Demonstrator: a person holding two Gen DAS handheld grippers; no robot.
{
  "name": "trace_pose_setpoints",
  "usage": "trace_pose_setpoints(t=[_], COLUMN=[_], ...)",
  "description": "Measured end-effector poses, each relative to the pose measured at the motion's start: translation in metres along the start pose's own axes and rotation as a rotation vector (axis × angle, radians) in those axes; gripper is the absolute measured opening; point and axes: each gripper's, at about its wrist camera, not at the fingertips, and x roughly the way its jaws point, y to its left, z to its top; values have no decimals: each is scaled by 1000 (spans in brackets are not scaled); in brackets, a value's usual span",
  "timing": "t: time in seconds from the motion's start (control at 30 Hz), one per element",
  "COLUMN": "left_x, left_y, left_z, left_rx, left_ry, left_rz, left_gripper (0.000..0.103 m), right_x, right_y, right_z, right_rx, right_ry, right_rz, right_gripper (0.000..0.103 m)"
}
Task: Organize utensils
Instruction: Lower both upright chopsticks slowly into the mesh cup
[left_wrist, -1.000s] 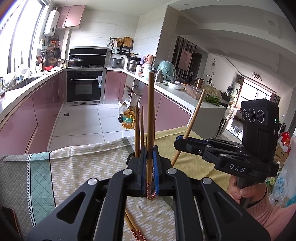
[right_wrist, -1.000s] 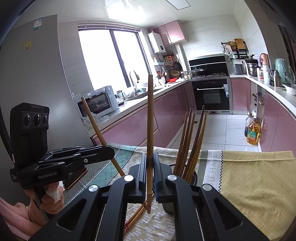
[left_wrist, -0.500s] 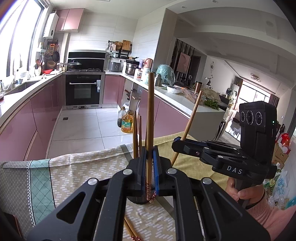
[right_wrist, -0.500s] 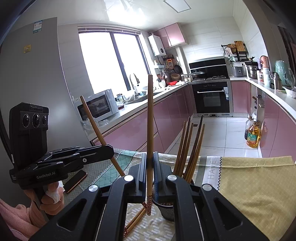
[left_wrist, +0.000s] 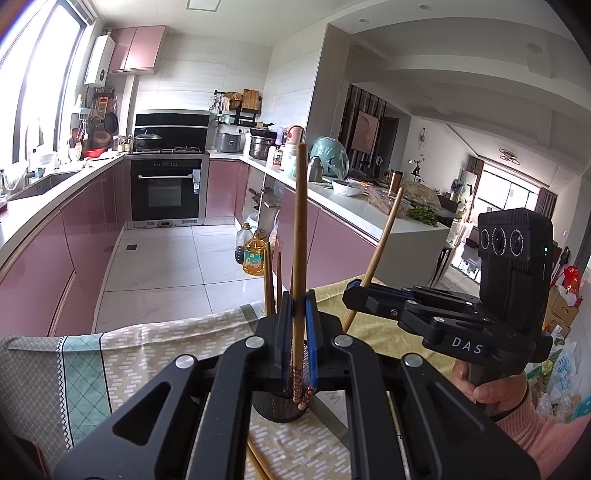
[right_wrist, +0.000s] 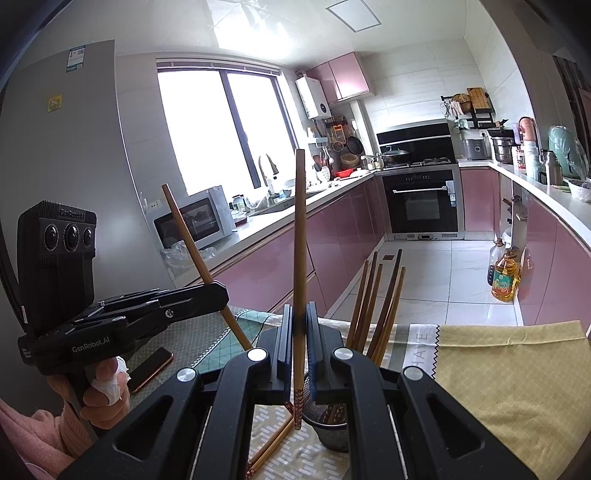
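I had the left tongs (left_wrist: 298, 306) clamped on one chopstick (left_wrist: 300, 258), which stood almost upright through the middle of the left wrist frame, its patterned tip just above the dark mesh holder (left_wrist: 277, 408) at lower centre. The right tongs (right_wrist: 298, 321) gripped a second chopstick (right_wrist: 299, 266) the same way, its lower end hanging just left of the mesh holder (right_wrist: 330, 432) in the right wrist frame. Several chopsticks in the holder (right_wrist: 376, 306) leaned toward the upper right. More loose chopsticks (right_wrist: 271, 443) lay on the patterned cloth (left_wrist: 155, 343) covering the desk, at the bottom of the frame. In the left part of the right wrist frame I saw my left hand (right_wrist: 105, 391), and a phone (right_wrist: 149, 369) lay on the cloth beside it.
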Motion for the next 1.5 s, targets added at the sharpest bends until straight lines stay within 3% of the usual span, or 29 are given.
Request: trace_pose_setpoints(t=[0.63, 1.5], left_x=[16, 59], left_y=[-3, 15], left_z=[13, -9], left_rx=[5, 2], left_ry=[3, 167], left_rz=[45, 63], left_gripper=[8, 8], right_x=[9, 51], right_y=[0, -21], right_z=[4, -22], right_rx=[3, 55], right_ry=[-16, 117], right_rz=[-38, -91], right_gripper=[6, 6])
